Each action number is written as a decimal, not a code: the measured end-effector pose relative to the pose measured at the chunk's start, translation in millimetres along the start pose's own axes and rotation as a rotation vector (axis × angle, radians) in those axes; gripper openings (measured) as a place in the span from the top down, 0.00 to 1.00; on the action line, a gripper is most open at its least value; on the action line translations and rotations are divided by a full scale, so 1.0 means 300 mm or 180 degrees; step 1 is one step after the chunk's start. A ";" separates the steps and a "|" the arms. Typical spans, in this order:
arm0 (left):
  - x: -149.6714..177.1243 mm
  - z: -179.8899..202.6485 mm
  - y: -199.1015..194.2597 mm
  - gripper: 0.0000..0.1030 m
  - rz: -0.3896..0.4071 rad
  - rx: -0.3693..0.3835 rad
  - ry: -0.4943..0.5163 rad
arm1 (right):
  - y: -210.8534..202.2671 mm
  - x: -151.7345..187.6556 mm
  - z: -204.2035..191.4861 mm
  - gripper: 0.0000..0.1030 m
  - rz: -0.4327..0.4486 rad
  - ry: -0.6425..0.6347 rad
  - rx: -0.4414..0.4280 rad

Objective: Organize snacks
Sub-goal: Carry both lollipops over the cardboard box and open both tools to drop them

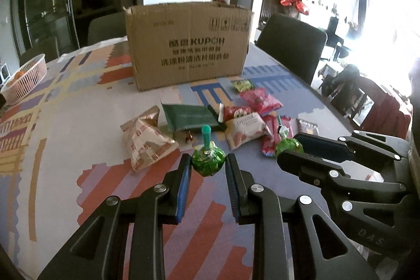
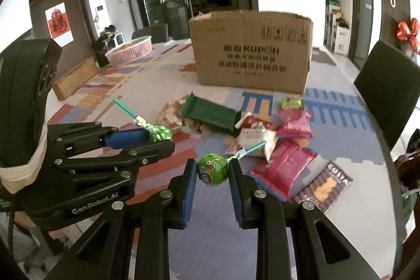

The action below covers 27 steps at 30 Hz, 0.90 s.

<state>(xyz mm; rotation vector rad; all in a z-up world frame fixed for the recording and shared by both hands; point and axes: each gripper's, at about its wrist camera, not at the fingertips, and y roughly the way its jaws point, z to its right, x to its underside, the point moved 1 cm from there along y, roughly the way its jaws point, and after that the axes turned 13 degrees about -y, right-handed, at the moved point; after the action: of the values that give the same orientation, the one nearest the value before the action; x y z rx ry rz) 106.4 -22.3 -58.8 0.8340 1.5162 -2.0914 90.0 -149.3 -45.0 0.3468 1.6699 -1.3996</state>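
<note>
My left gripper [image 1: 208, 162] is shut on a green lollipop [image 1: 208, 162] with its teal stick pointing up. My right gripper [image 2: 212, 169] is shut on a second green lollipop [image 2: 211, 169], stick angled up to the right. Each gripper shows in the other's view: the right gripper [image 1: 291, 148] with its lollipop [image 1: 288, 146], the left gripper [image 2: 160, 138] with its lollipop [image 2: 160, 133]. A pile of snack packets lies ahead: a beige triangular pouch [image 1: 147, 141], a dark green packet [image 1: 191, 117], a white packet [image 1: 245, 129], and pink packets [image 2: 283, 167]. A cardboard box [image 1: 189, 43] stands behind them.
A pink basket [image 1: 25, 78] holding oranges sits at the table's far left. A woven box [image 2: 76, 78] lies near it. A purple packet [image 2: 323, 185] lies right of the pile. Dark chairs [image 1: 291, 43] stand along the table's right side. The patterned tablecloth [image 1: 78, 122] covers the table.
</note>
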 end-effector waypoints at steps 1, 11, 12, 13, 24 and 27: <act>-0.007 0.004 -0.009 0.74 0.0029 -0.0002 0.0004 | -0.007 -0.004 0.002 0.75 0.0022 -0.0004 0.0014; -0.119 0.032 -0.054 0.74 0.0268 -0.0026 -0.0017 | -0.062 -0.092 0.060 0.75 0.0312 -0.0055 0.0184; -0.132 0.034 -0.057 0.74 0.0292 -0.0033 -0.0010 | -0.066 -0.108 0.069 0.75 0.0345 -0.0058 0.0203; -0.149 0.035 -0.060 0.74 0.0318 -0.0034 -0.0008 | -0.069 -0.121 0.077 0.75 0.0378 -0.0061 0.0215; -0.346 0.019 -0.066 0.74 0.0504 -0.0015 -0.0070 | -0.055 -0.289 0.159 0.75 0.0648 -0.0129 0.0390; -0.412 0.006 -0.054 0.74 0.0511 0.0000 -0.0102 | -0.041 -0.338 0.186 0.75 0.0703 -0.0110 0.0435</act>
<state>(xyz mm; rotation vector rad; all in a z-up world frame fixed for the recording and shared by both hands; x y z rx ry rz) 185.6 -20.0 37.3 0.8874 1.3849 -1.9789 162.8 -170.5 43.3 0.5643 1.4630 -1.3482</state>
